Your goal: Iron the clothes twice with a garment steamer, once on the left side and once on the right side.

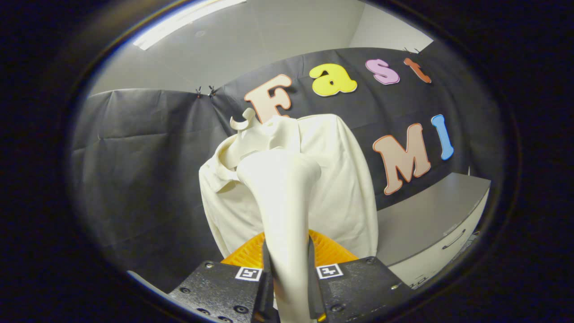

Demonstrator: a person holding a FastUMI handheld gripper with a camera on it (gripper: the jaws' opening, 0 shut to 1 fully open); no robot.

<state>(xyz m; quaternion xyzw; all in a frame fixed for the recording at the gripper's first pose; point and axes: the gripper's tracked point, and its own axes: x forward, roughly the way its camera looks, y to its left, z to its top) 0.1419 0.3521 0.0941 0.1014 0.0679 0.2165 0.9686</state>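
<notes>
A cream garment steamer (pixel 282 202) stands up between my fingers, its handle clamped by both of them and its wide head raised toward the shirt. My gripper (pixel 287 264) is shut on that handle. Just beyond the steamer head hangs a cream collared shirt (pixel 345 179) on a pale hanger whose hook (pixel 243 122) pokes out above the collar (pixel 226 161). The steamer head covers the middle of the shirt's chest, near the collar. The shirt's lower part is hidden behind the steamer and the fingers.
Black cloth (pixel 134 170) backs the shirt on both sides. A grey-topped cabinet (pixel 430 211) with a drawer handle stands to the right of the shirt, lower down. A ceiling light strip (pixel 179 20) runs overhead.
</notes>
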